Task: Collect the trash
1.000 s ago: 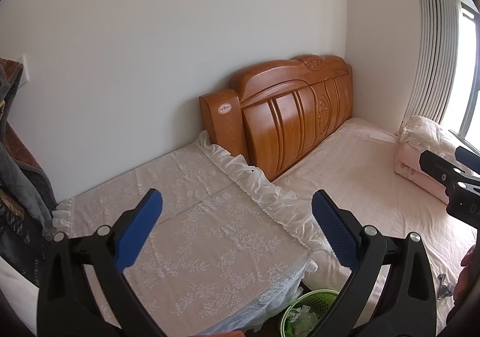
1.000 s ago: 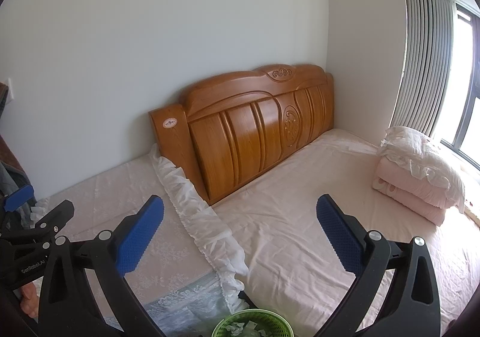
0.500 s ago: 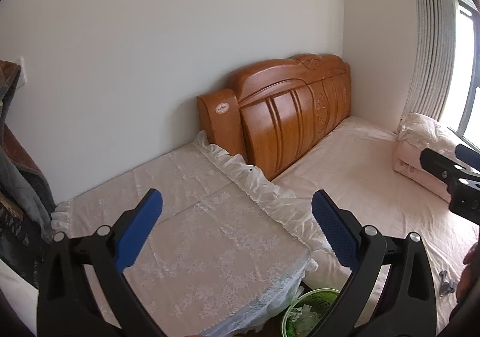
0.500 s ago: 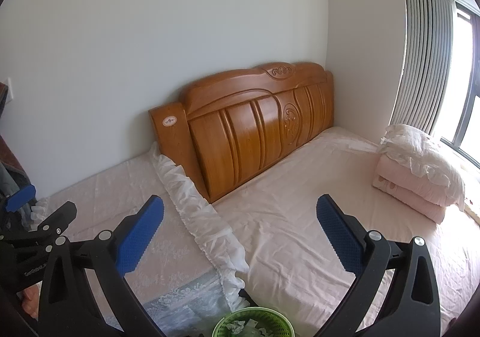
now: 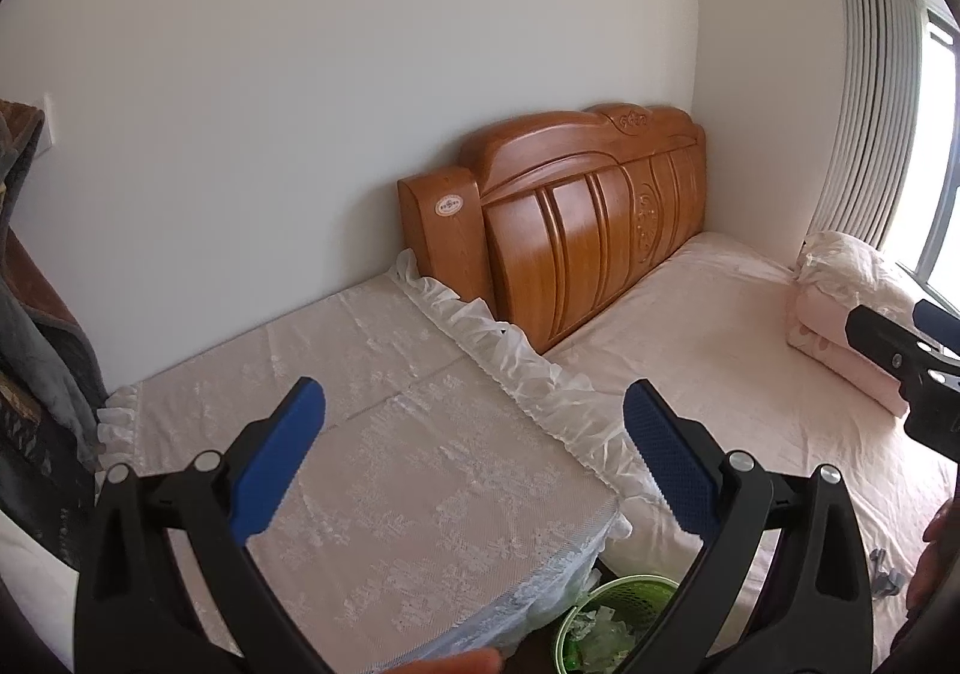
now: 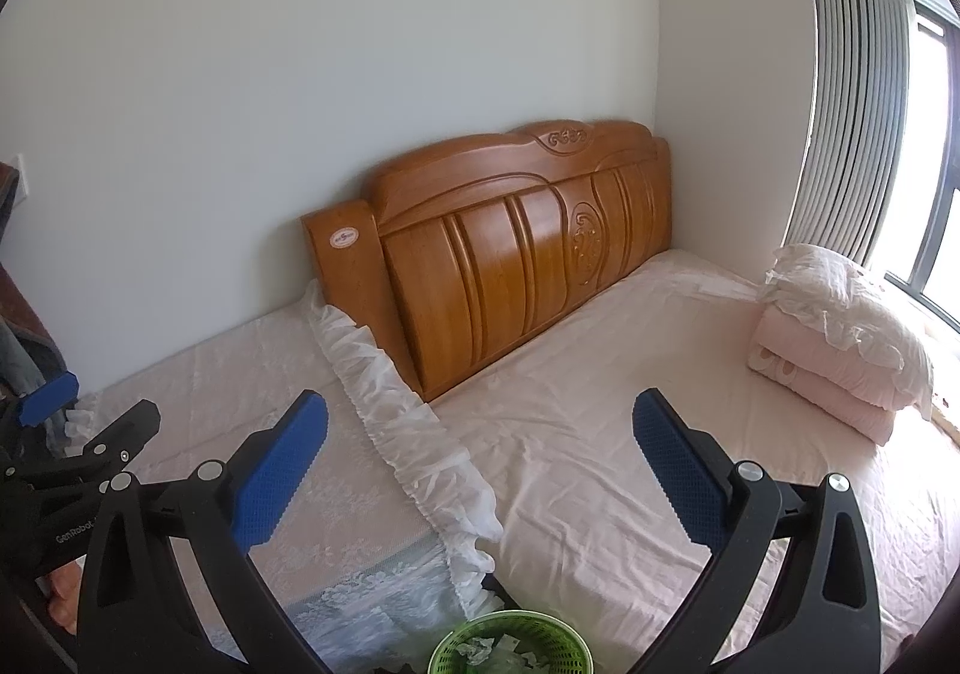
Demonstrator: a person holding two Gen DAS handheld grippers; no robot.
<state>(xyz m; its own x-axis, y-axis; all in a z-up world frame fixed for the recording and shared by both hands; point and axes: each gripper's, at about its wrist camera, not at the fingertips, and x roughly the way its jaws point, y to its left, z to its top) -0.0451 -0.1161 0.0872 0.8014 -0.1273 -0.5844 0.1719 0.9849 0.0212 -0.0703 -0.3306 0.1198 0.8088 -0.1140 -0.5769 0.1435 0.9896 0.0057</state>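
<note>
Your left gripper (image 5: 474,446) and right gripper (image 6: 480,449) both gape wide, holding nothing. The round green mesh plastic bin (image 6: 510,644) of crumpled trash sits just below your right gripper's 2 blue pads (image 6: 282,470).

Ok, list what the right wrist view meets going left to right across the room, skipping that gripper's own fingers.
Left gripper → lace-covered surface → white ruffled trim → wooden headboard → pink bedsheet → folded pink bedding → grey vertical blinds.

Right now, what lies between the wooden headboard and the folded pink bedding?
Only bare, wrinkled pink sheet lies between the headboard and the folded bedding; no trash shows there. The right wrist view shows it best.
</note>
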